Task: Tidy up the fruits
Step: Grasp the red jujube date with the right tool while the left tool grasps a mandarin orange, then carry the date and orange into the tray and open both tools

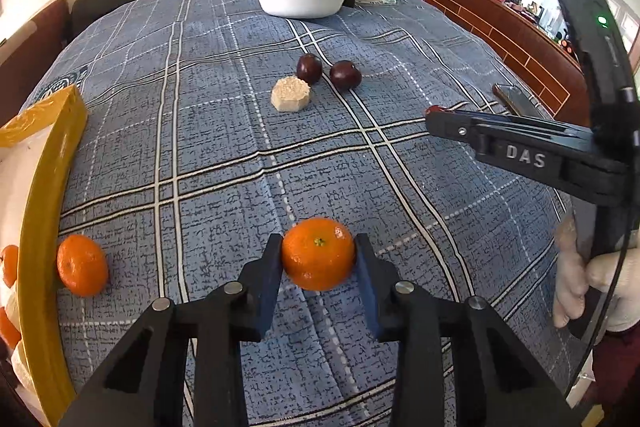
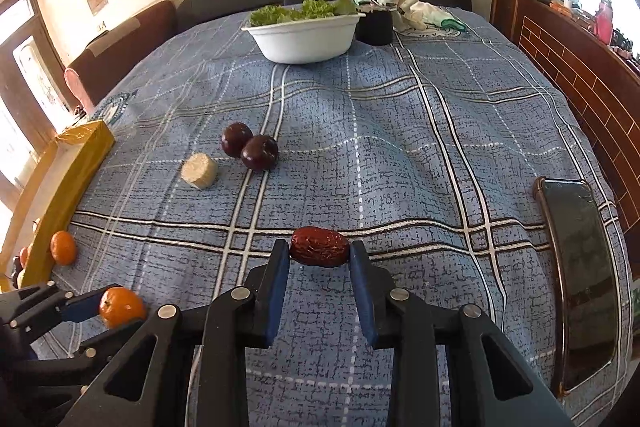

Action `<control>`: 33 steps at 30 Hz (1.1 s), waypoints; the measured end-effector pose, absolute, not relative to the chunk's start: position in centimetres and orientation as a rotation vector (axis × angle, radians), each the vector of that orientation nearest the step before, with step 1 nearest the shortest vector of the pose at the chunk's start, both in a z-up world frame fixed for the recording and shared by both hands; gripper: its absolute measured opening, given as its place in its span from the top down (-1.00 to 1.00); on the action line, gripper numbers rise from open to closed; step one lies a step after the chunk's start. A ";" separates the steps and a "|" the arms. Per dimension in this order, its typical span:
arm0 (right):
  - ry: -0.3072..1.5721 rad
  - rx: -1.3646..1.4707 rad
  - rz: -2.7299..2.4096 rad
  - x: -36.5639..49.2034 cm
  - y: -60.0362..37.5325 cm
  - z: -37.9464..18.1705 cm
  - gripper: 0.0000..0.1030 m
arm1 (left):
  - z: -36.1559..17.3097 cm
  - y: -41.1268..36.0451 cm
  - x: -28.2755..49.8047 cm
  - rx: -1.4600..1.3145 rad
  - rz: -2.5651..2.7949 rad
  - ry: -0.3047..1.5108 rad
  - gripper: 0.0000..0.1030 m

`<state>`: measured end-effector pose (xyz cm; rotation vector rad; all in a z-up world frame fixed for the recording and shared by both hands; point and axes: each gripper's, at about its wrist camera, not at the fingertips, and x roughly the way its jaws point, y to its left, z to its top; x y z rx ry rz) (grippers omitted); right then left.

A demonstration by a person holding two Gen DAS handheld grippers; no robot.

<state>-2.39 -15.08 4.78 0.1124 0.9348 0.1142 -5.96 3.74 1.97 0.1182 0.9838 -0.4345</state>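
My left gripper [image 1: 318, 253] is shut on an orange tangerine [image 1: 319, 253], its blue pads pressed against both sides, low over the checked cloth. The same tangerine [image 2: 121, 307] shows at the lower left of the right wrist view. My right gripper [image 2: 319, 247] is shut on a wrinkled red date [image 2: 319, 246], held by its two ends. A second tangerine [image 1: 82, 265] lies against the yellow box [image 1: 48, 211] on the left. Two dark plums [image 1: 309, 68] [image 1: 345, 75] and a beige round cake [image 1: 291, 93] lie mid-table.
A white bowl of lettuce [image 2: 302, 35] stands at the far side, with a black pot [image 2: 374, 23], white gloves and a red bag behind it. A phone [image 2: 580, 279] lies at the right edge. The yellow box holds more fruit [image 1: 9, 265].
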 end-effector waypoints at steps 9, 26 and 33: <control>0.871 0.088 0.172 -4.9 -12.5 8.7 0.36 | 5.4 9.9 -7.4 -0.099 -0.398 0.909 0.34; 0.838 0.001 0.510 -5.9 5.8 13.1 0.34 | 11.0 32.0 -8.2 -0.328 0.005 0.723 0.33; 0.895 -0.077 0.618 -4.4 14.5 10.7 0.34 | 8.9 36.5 -6.1 -0.383 0.054 0.769 0.33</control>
